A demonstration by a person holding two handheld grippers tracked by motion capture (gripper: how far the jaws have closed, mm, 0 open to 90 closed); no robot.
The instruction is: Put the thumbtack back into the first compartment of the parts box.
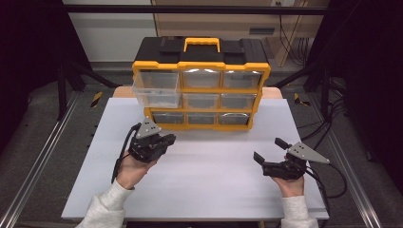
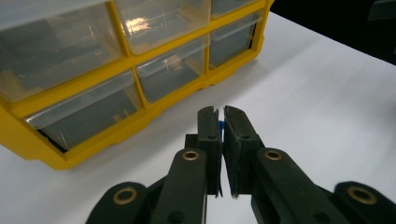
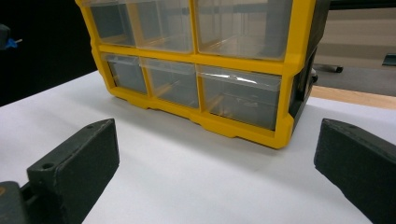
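Where drawers (image 1: 156, 88) protrude, bare tabletop (image 1: 209, 185) beside.

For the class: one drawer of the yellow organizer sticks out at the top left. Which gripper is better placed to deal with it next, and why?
Probably the left gripper: it sits just below the open drawer, on that side of the organizer, its jaws shut on something small and blue. The right gripper, jaws open, waits farther off at the opposite side.
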